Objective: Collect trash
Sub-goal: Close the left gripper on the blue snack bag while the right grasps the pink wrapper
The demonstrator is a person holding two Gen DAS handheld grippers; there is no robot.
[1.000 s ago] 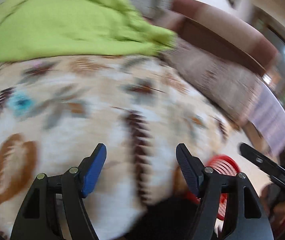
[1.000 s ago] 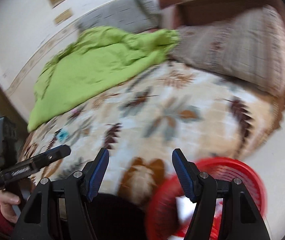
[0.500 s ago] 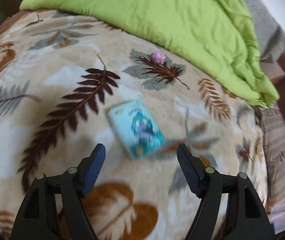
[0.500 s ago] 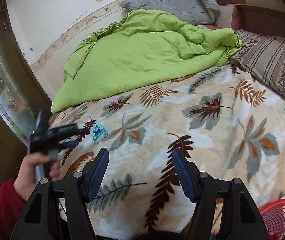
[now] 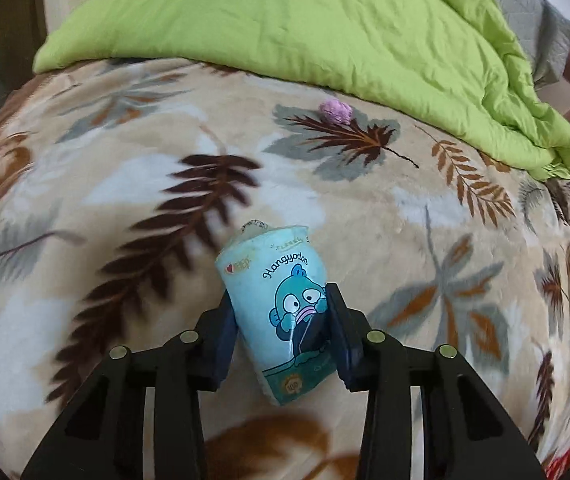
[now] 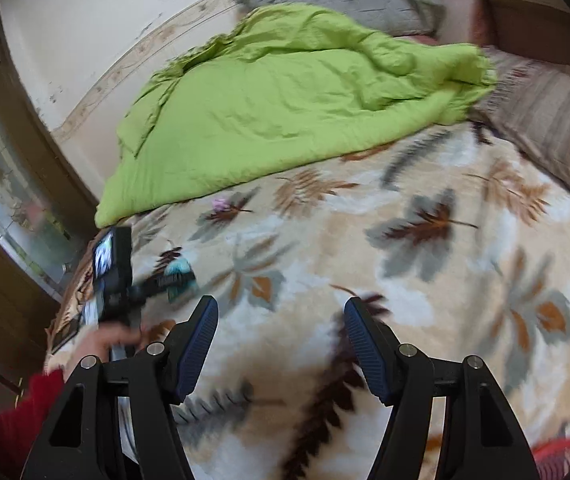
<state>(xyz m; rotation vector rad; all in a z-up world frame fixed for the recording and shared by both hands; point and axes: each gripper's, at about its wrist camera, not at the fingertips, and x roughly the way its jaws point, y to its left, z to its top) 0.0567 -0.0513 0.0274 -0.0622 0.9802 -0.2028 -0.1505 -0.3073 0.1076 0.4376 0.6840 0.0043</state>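
Left gripper (image 5: 281,320) closing, pads pressing both sides of the blue tissue pack (image 5: 281,312), which lies on the leaf-print blanket (image 5: 425,220) near its left edge. Crumpled pink wad (image 5: 336,111) sits farther back, near the green duvet (image 5: 305,20). Right gripper (image 6: 281,344) hangs wide open and empty over the blanket. Red basket (image 6: 557,454) at near right.

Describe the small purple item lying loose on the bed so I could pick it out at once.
Start at the crumpled lime-green quilt covering the far part of the leaf-patterned blanket. Just below the quilt's near edge, on a dark brown leaf print, sits a small crumpled purple wad. It lies apart from the pale blue cartoon packet, the only other loose item, and is much smaller.
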